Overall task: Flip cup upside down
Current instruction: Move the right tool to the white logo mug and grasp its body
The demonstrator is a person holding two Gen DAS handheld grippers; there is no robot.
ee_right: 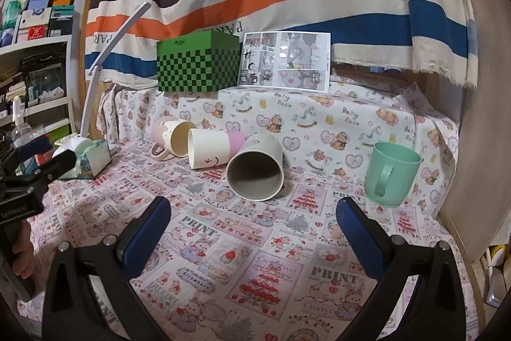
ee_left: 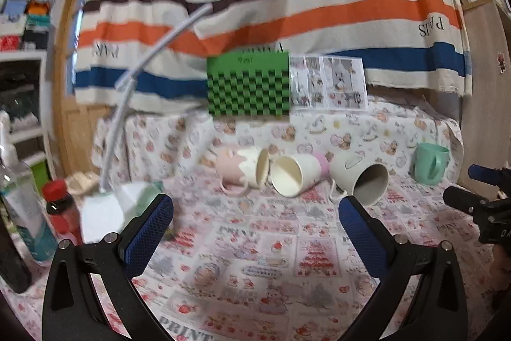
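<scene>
Three cups lie on their sides in a row on the printed cloth: a pink and cream mug, a white cup with a pink base and a grey mug with its mouth facing me. A mint green cup stands upright at the right. My left gripper is open and empty, in front of the lying cups. My right gripper is open and empty, just short of the grey mug.
A green checkered box and a photo sheet stand on a raised ledge behind the cups. A white desk lamp, tissue box and bottles sit at the left. A wooden panel bounds the right.
</scene>
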